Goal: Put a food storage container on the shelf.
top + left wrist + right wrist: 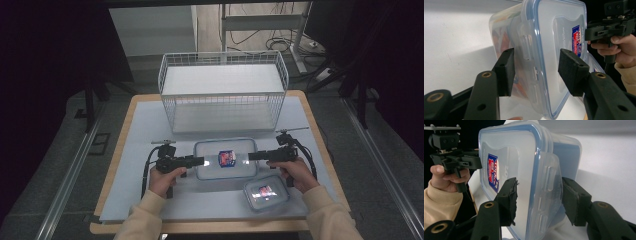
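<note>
Nearest the person, a smaller lidded box [266, 192] sits at the desk's [125, 165] front right, close under the right forearm, so that elbow should stay high. Mid-desk lies the big clear box [225, 158]. The left hand-held gripper [201, 160] straddles its left end and the right hand-held gripper [251, 156] its right end, each jaw pair around a side latch; I judge neither clenched, gaps showing. Squeeze both evenly, then lift level. Behind stands the white wire basket [223, 91], its front wall the hurdle.
</note>
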The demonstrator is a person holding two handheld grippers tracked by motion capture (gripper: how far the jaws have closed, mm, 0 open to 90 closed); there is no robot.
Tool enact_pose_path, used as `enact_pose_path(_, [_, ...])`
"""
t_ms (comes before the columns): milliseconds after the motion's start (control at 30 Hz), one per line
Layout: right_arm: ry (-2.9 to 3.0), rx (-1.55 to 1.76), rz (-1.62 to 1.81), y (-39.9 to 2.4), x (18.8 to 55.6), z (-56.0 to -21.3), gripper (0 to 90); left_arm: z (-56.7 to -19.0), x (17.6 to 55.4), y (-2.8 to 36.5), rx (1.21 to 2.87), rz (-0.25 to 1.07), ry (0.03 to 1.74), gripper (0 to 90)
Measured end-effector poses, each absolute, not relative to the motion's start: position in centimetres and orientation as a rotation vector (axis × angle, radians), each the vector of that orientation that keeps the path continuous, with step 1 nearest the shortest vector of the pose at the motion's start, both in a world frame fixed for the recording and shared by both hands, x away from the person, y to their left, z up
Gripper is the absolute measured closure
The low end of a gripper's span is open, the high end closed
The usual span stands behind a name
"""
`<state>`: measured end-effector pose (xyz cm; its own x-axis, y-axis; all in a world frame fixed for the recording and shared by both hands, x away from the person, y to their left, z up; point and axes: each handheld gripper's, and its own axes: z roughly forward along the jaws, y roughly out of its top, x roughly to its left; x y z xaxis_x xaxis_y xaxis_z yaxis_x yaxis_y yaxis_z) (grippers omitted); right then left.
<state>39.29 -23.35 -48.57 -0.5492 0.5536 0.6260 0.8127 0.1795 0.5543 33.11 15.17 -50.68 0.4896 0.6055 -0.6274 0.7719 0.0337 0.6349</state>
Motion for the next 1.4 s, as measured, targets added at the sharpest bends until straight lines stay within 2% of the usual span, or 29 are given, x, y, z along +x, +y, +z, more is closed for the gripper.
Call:
enact_pose_path(433, [-2.191,-1.286,-1.382,-23.2,39.1,-47.8,49.6,-49.6,32.9,15.2,1.647,-0.119,1.173,49.4])
enact_pose_path(1400, [-2.289,-1.186,-1.616,-23.2,38.4,-40.1,49.6,-41.9,33.1,15.5,1.644,0.024,1.029,50.2])
